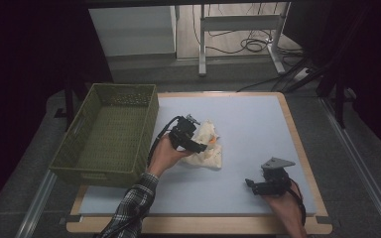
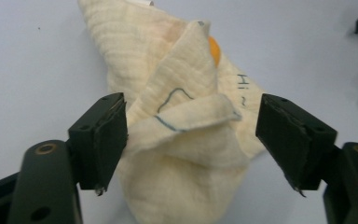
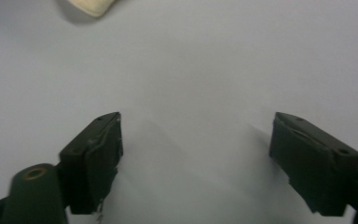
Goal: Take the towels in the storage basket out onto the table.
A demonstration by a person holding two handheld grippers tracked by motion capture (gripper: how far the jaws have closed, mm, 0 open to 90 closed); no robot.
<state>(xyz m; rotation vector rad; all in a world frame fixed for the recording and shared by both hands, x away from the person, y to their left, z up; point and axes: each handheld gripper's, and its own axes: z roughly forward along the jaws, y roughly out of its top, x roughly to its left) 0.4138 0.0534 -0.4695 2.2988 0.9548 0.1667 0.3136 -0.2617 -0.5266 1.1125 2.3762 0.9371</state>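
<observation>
The left hand-held gripper (image 2: 191,140) stands open around a crumpled, seemingly waffle-textured cream cloth (image 2: 182,135); the right hand-held gripper (image 3: 196,158) gapes over bare tabletop (image 3: 205,70).

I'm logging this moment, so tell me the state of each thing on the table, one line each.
cloth: crumpled in a loose heap on the blue mat, lying between the left fingers, not pinched.
basket: upright at the table's left edge, nothing seen inside.
left gripper: open, fingers astride the cloth.
right gripper: open, over bare mat, holding nothing.
blue mat: flat on the table.
</observation>
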